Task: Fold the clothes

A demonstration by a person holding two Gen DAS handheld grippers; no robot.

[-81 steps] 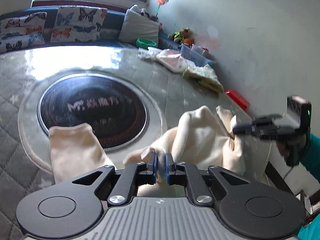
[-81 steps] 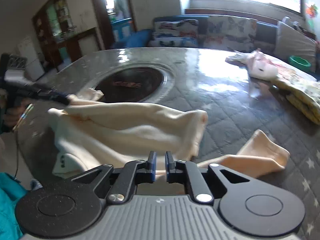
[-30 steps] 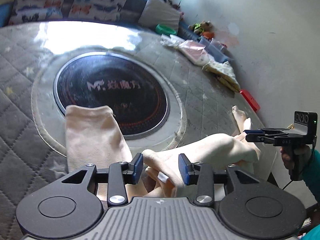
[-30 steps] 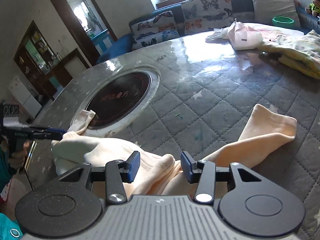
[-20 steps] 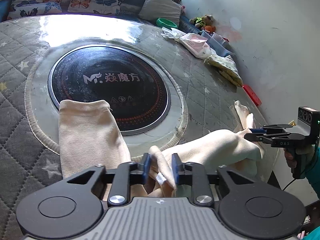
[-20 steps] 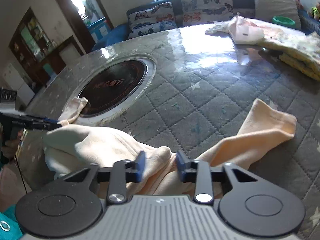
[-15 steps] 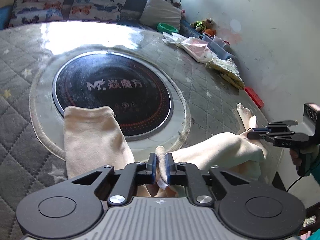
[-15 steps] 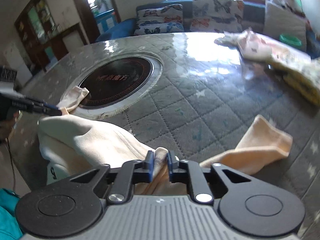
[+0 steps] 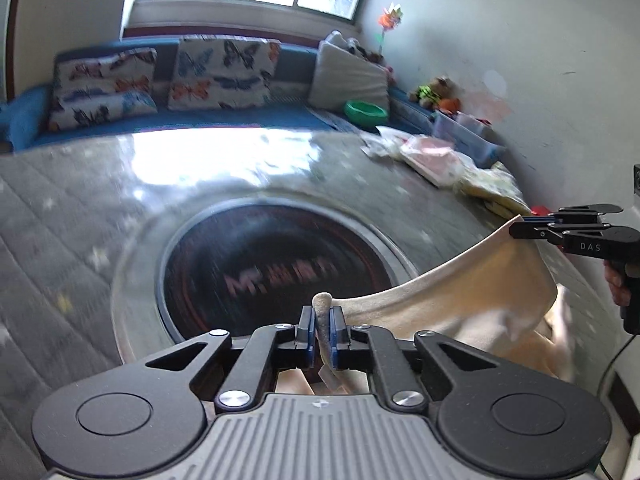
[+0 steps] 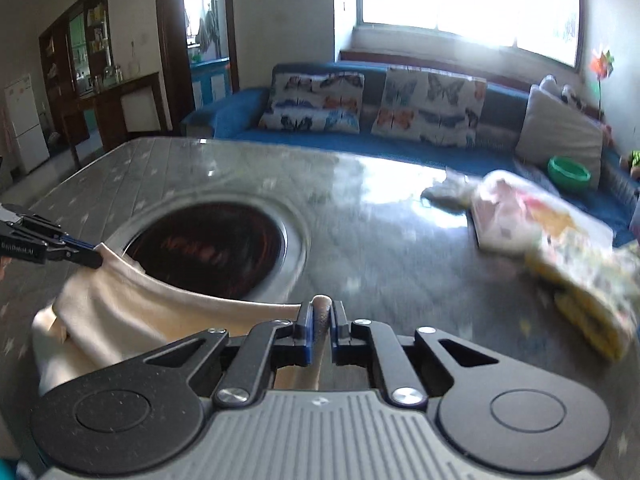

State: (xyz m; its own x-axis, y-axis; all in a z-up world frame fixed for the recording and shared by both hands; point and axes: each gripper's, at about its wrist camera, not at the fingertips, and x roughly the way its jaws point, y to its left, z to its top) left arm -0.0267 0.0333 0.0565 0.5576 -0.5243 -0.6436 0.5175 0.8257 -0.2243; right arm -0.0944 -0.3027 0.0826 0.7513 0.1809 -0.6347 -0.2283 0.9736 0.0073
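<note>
Left wrist view: you pinched the cream garment point(image 9: 472, 280) tight with left gripper point(image 9: 322, 334) and right gripper point(image 10: 320, 334), stretching it above the tabletop point(image 9: 80, 208) to fold.

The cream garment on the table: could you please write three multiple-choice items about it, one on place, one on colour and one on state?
1. Where does the green bowl sit?
A. on the blue sofa, by the grey cushion
B. on the dark round inset
C. on the table by the garment

2. What colour is the garment held between the two grippers?
A. blue
B. cream
C. red

3. How are the left gripper and the right gripper set?
A. both open over the cloth
B. only the left is shut
C. both shut on the cloth

Answers: 1 A, it rests on the sofa seat beside the cushion; 2 B, the fabric is pale cream; 3 C, each pinches a fold of cloth.
</note>
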